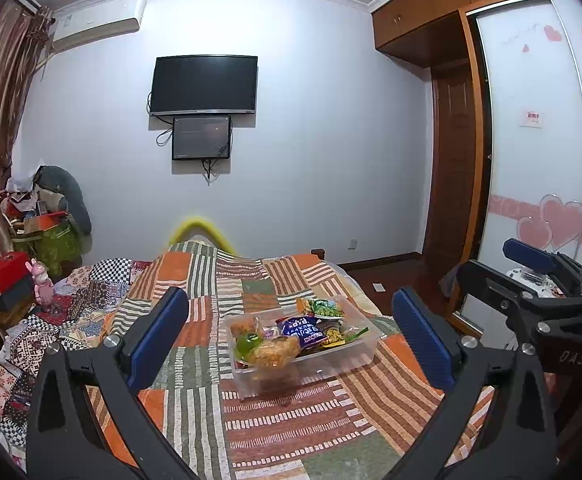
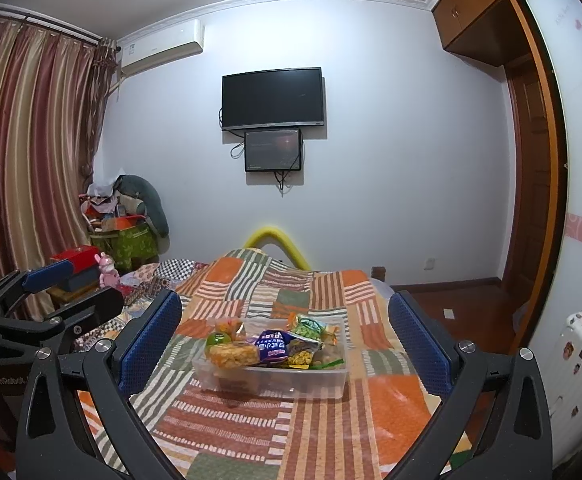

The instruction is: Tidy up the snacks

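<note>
Left wrist view: the left gripper is held above a bed covered by a patchwork quilt of orange, green and striped squares. Its two blue-padded fingers are spread wide apart with nothing between them. Ahead of it, near the middle of the quilt, sits a clear plastic bin filled with snacks — a purple packet, a green packet, a bag of orange crisps and a green round item at the near left corner. The right gripper shows at the right edge, off the bed side, its jaws parted and empty. A black television hangs on the far wall.

Right wrist view: the right gripper also hovers over the quilt, fingers wide apart, holding nothing. The bin lies straight ahead between the fingertips' line of sight, apart from both — its snacks heaped above the rim. The left gripper appears at the left edge, jaws parted.
</note>
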Demonstrator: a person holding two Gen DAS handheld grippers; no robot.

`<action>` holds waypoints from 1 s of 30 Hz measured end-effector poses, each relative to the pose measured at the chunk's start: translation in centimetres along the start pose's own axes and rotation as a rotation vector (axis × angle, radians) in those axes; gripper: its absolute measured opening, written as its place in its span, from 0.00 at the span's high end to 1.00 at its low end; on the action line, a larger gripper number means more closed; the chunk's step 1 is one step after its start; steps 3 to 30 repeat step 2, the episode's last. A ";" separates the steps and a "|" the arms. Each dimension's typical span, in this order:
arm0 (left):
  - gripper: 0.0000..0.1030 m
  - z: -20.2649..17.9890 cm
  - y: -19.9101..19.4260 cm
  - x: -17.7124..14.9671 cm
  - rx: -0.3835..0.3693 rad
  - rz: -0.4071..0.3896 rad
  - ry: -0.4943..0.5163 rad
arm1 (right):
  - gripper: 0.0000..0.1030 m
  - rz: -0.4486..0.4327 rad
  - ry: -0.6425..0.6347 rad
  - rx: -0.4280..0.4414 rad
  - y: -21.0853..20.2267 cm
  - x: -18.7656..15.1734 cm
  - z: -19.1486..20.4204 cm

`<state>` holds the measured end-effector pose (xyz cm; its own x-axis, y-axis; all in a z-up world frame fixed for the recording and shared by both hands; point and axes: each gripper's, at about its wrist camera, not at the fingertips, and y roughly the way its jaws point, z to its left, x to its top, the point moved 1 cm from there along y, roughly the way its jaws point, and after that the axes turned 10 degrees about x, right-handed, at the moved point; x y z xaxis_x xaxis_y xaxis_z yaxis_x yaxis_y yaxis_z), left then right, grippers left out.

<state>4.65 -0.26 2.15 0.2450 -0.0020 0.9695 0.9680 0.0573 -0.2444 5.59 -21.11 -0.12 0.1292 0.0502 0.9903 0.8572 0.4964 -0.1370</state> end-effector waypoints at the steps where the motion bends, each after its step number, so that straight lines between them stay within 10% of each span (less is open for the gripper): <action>1: 0.00 0.0 0.0 0.0 -0.002 0.002 0.001 | 0.00 0.000 0.002 0.000 0.0 0.0 0.0; 30: 0.00 0.0 0.0 -0.1 -0.002 0.003 0.000 | 0.00 0.001 0.004 0.001 0.0 0.0 -0.1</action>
